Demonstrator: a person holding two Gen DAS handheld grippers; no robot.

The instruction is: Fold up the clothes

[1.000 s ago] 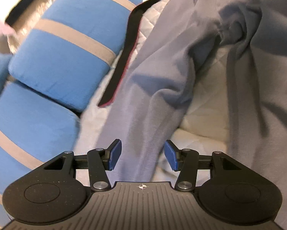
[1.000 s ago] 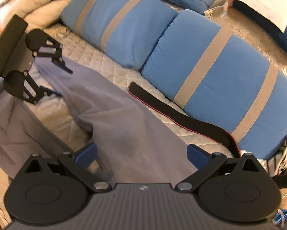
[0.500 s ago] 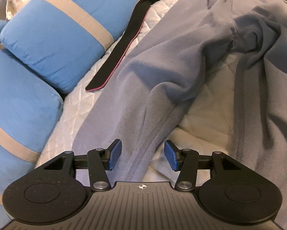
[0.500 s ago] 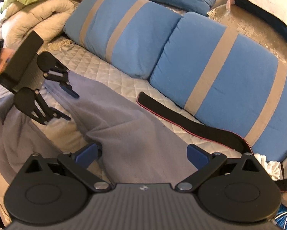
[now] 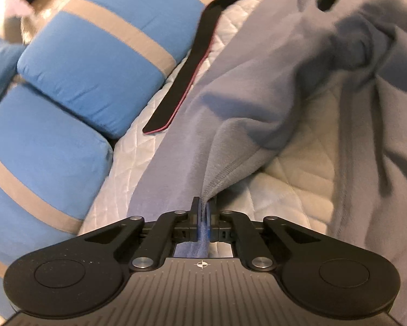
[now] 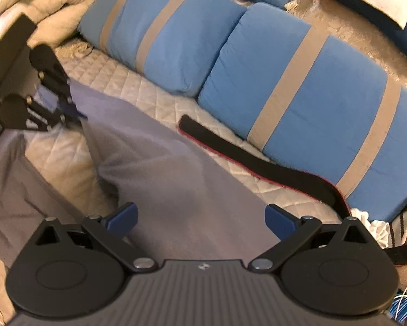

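Grey trousers [image 5: 257, 87] are spread along the bed [image 5: 290, 179], one hem pinched by the left claw [image 5: 202, 214] (leg running straight ahead), the waist lying beneath the spread right claw [image 6: 200, 217].

The bed [image 5: 298, 179] is viewed from close above along each hand-held gripper's fingers. Trousers [image 5: 257, 81], belt [image 5: 181, 81] and pillows [image 5: 94, 62] are shared by both views; the left hand-held gripper [image 6: 67, 108] is seen far left in the right view.
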